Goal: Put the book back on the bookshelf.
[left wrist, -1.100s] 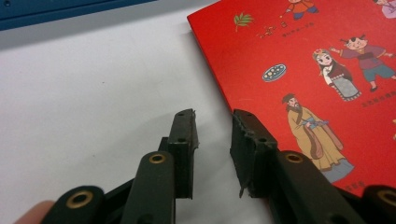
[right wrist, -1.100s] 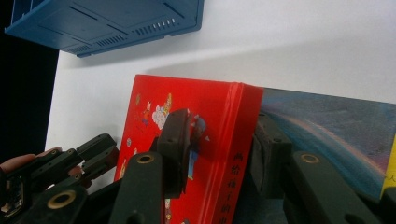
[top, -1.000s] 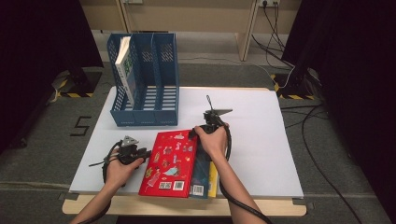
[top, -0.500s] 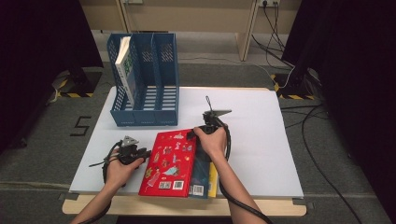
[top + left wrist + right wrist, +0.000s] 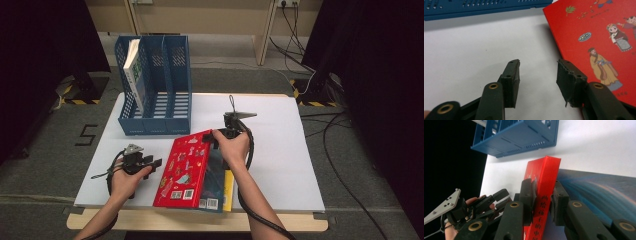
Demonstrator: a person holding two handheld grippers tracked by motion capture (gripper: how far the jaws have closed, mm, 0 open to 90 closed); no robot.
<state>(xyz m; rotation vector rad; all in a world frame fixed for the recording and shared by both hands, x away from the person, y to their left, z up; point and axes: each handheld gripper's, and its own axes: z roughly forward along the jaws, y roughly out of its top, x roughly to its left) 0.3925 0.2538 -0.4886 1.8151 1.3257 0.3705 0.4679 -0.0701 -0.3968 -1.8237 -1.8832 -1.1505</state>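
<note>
Red book sits edge-up between the right gripper, whose jaws clamp its spine at the far corner, tilting it off the blue book beneath. The left gripper, jaws apart and empty, rests just beside its left edge. From above, the blue file rack stands beyond them on the white table.

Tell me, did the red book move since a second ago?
No. The red book lies at the same spot below the blue file rack, and the right gripper clamps its far edge as before.
</note>
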